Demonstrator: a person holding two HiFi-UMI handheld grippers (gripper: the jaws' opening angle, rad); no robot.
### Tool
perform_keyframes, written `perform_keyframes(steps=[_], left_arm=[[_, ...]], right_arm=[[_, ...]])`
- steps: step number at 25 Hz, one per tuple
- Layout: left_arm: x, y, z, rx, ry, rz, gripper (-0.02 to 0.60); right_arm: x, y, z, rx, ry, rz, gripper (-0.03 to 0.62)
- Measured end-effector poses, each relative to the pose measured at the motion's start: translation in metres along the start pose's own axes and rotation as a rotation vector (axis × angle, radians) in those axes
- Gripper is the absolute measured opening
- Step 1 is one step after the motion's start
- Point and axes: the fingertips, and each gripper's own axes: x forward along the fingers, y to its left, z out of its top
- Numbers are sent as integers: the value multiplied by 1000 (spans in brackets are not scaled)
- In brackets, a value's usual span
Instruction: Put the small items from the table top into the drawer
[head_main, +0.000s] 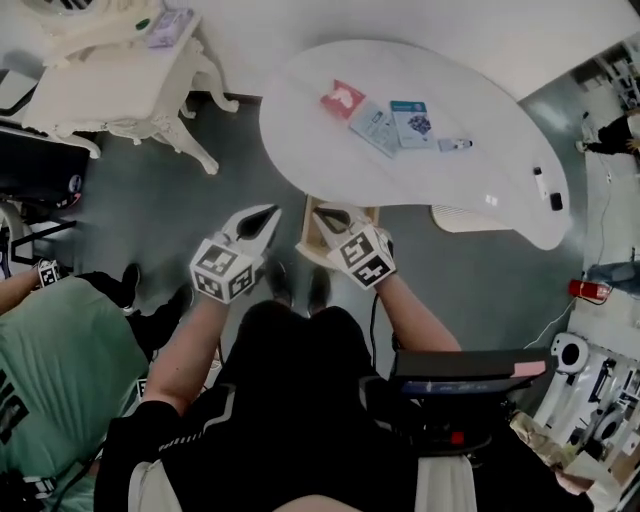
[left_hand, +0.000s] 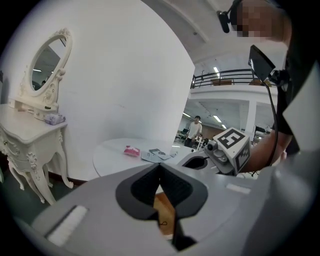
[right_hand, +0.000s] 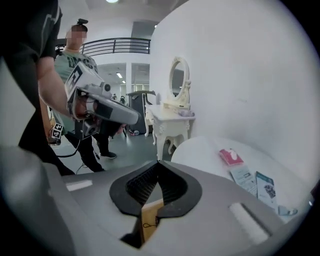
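- The red packet (head_main: 342, 98), pale blue packet (head_main: 375, 128) and blue-and-white card (head_main: 411, 122) lie flat in a short row on the far-middle part of the white tabletop (head_main: 470, 85). The row runs from left to right as I look down.
- The pale blue packet's long axis is diagonal, from far-left to near-right. It lies against the card, and I cannot tell which overlaps which. The card's long axis points nearly straight away from me.
- A small pale item (head_main: 455, 144) sits just right of the card. A dark pen-like item (head_main: 541, 183) lies well apart, at the right end, with its long axis running roughly toward and away from me.
- The wooden drawer (head_main: 310, 240) shows below the near edge of the tabletop, between the items and me. I cannot tell how far out it stands.
- The right hand-held gripper (head_main: 325, 213) hangs over the drawer. Its jaws are pressed together, with nothing between them.
- The left hand-held gripper (head_main: 266, 217) is just beside it, to the left. Its jaws are also pressed together and empty.
- The row lies ahead of both grippers and slightly to the right, beyond the drawer.
- The right hand-held gripper is nearer to the row, and the red packet is its closest target.
- Judgement: the next move needs a forward reach with the jaws spread first.
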Motion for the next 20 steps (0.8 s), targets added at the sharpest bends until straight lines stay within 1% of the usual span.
perform_keyframes(steps=[4, 8, 11, 15, 20], left_arm=[[-12, -7, 25, 6, -43, 4, 0], [-25, -13, 55, 41, -106, 18, 0], [-33, -19, 78, 59, -160, 15, 0], [-44, -21, 101, 67, -206, 25, 0], [-50, -20, 118, 65, -226, 43, 0]], right_arm=[[-25, -5, 41, 24, -91, -30, 3], [-46, -5, 73, 29, -171, -70, 3], [-61, -7, 92, 33, -217, -105, 3], [-83, -17, 114, 58, -290, -174, 2], [-114, -33, 138, 121, -401, -240, 2]])
